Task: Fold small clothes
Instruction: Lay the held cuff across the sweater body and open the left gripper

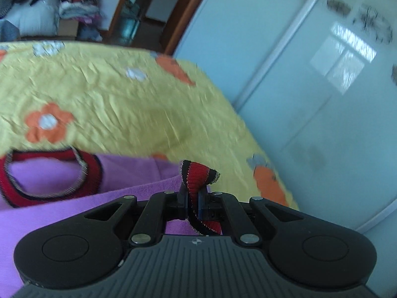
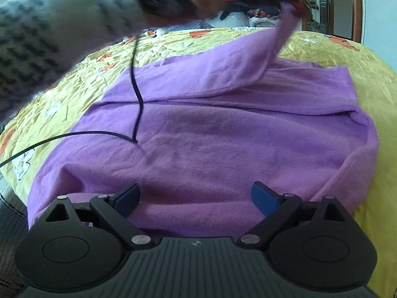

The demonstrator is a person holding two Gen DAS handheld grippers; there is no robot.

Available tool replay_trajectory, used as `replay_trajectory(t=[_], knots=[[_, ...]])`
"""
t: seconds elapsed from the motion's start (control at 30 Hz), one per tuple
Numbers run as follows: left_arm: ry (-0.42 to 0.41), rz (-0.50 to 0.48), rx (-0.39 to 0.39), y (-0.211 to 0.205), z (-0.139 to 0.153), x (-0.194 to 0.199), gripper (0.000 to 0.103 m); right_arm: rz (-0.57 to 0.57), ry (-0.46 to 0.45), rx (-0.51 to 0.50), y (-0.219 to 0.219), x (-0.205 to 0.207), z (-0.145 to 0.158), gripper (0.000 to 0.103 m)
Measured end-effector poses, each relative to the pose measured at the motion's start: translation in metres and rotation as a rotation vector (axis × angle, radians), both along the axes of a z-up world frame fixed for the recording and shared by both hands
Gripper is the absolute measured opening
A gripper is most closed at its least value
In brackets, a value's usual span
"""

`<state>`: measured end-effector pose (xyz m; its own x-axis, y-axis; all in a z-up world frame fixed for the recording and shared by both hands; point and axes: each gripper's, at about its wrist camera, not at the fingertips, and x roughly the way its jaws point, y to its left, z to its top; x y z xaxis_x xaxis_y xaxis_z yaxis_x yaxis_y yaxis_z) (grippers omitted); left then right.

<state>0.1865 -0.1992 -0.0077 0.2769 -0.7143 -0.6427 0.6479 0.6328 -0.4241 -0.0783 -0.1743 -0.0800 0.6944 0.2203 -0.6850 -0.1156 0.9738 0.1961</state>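
A purple top (image 2: pixel 223 134) with red-and-black ribbed trim lies spread on a bed under a yellow bedspread (image 1: pixel 111 94) printed with orange flowers. The left tongs (image 1: pixel 192 198) are clamped on a sleeve cuff (image 1: pixel 198 173) of that trim, the ribbed band pinched upright between the pads. In the right wrist view this sleeve (image 2: pixel 248 57) rises off the body of the top as a slanted flap, running up towards the far right corner of the bed, where the cuff is a blurred speck beside the person's hand. The collar opening (image 1: pixel 49 176) lies flat to the left of the clamped cuff.

The right tongs (image 2: pixel 196 198) stand apart over the near hem of the top, with nothing between the pads, close to the near edge of the bed. A black cable (image 2: pixel 136 94) trails across the fabric from a patterned sleeve (image 2: pixel 49 32) of the person.

The fold seems to turn on the sleeve's long axis: it lies diagonal to the body, so the cuff likely has to travel inward across the chest, and only the left tongs can carry it. The right tongs sit nearer the hem and could pin it.
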Motion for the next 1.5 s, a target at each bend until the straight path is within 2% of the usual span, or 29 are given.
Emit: replay_trajectory(t=[0.23, 0.3, 0.33, 0.37, 0.43, 0.47, 0.57, 0.67, 0.77, 0.83, 0.9, 0.93, 0.97, 1.0, 1.07, 1.13, 1.17, 1.2, 1.23, 1.27, 1.3, 1.37, 1.43, 1.5], knots=[[0.053, -0.038, 0.098, -0.029, -0.049, -0.001, 0.008, -0.004, -0.001, -0.002, -0.003, -0.001, 0.0, 0.097], [0.082, -0.026, 0.133, -0.025, -0.057, 0.002, 0.021, 0.002, -0.001, -0.001, -0.004, -0.001, 0.001, 0.097], [0.096, -0.017, 0.139, -0.018, -0.06, 0.006, 0.041, 0.001, -0.009, -0.001, -0.006, -0.001, 0.003, 0.097], [0.089, -0.001, 0.125, -0.005, -0.056, 0.007, 0.057, -0.007, -0.026, 0.001, -0.011, -0.001, 0.007, 0.097], [0.049, 0.053, 0.081, 0.035, -0.038, 0.006, 0.069, -0.026, -0.078, 0.024, -0.031, -0.002, 0.016, 0.097], [0.026, 0.078, 0.055, 0.059, -0.026, 0.004, 0.071, -0.047, -0.104, 0.039, -0.044, -0.001, 0.02, 0.097], [-0.033, 0.174, 0.058, 0.131, -0.007, 0.002, 0.072, -0.125, -0.131, 0.047, -0.084, 0.018, 0.027, 0.097], [-0.04, 0.245, 0.114, 0.187, -0.017, 0.005, 0.072, -0.144, -0.145, 0.04, -0.112, 0.054, 0.029, 0.091], [-0.028, 0.307, 0.202, 0.218, -0.044, 0.012, 0.072, -0.153, -0.14, 0.104, -0.132, 0.095, 0.028, 0.091], [-0.063, 0.325, 0.272, 0.23, -0.059, 0.014, 0.069, -0.143, -0.121, 0.184, -0.145, 0.117, 0.023, 0.091], [-0.112, 0.328, 0.285, 0.239, -0.067, 0.015, 0.066, -0.095, -0.092, 0.305, -0.155, 0.135, 0.012, 0.091], [-0.135, 0.325, 0.307, 0.241, -0.067, 0.015, 0.062, -0.115, -0.056, 0.306, -0.161, 0.143, 0.005, 0.091], [-0.163, 0.346, 0.343, 0.242, -0.067, 0.015, 0.061, -0.173, -0.01, 0.243, -0.166, 0.15, -0.002, 0.091], [-0.188, 0.364, 0.37, 0.242, -0.07, 0.016, 0.061, -0.173, -0.038, 0.2, -0.171, 0.149, -0.004, 0.087], [-0.221, 0.367, 0.365, 0.253, -0.075, 0.012, 0.061, -0.175, -0.042, 0.158, -0.172, 0.142, -0.001, 0.086], [-0.252, 0.372, 0.383, 0.259, -0.077, 0.009, 0.062, -0.175, 0.003, 0.008, -0.158, 0.136, 0.004, 0.086], [-0.255, 0.39, 0.391, 0.263, -0.078, 0.01, 0.073, -0.172, 0.024, -0.074, -0.151, 0.131, 0.005, 0.088], [-0.237, 0.416, 0.372, 0.272, -0.08, 0.01, 0.076, -0.169, 0.053, -0.118, -0.146, 0.127, 0.004, 0.09], [-0.241, 0.42, 0.36, 0.279, -0.081, 0.011, 0.08, -0.154, 0.058, -0.111, -0.145, 0.122, 0.004, 0.09], [-0.238, 0.423, 0.372, 0.283, -0.081, 0.011, 0.091, -0.14, 0.031, -0.076, -0.146, 0.117, 0.008, 0.09], [-0.219, 0.435, 0.353, 0.289, -0.082, 0.013, 0.092, -0.143, -0.009, -0.043, -0.148, 0.112, 0.014, 0.09], [-0.216, 0.425, 0.349, 0.295, -0.08, 0.014, 0.09, -0.173, -0.064, 0.017, -0.152, 0.116, 0.026, 0.09], [-0.215, 0.416, 0.351, 0.297, -0.078, 0.014, 0.089, -0.133, -0.097, 0.132, -0.154, 0.133, 0.032, 0.09], [-0.219, 0.432, 0.352, 0.298, -0.07, 0.011, 0.082, -0.127, -0.094, 0.158, -0.151, 0.152, 0.031, 0.089]])
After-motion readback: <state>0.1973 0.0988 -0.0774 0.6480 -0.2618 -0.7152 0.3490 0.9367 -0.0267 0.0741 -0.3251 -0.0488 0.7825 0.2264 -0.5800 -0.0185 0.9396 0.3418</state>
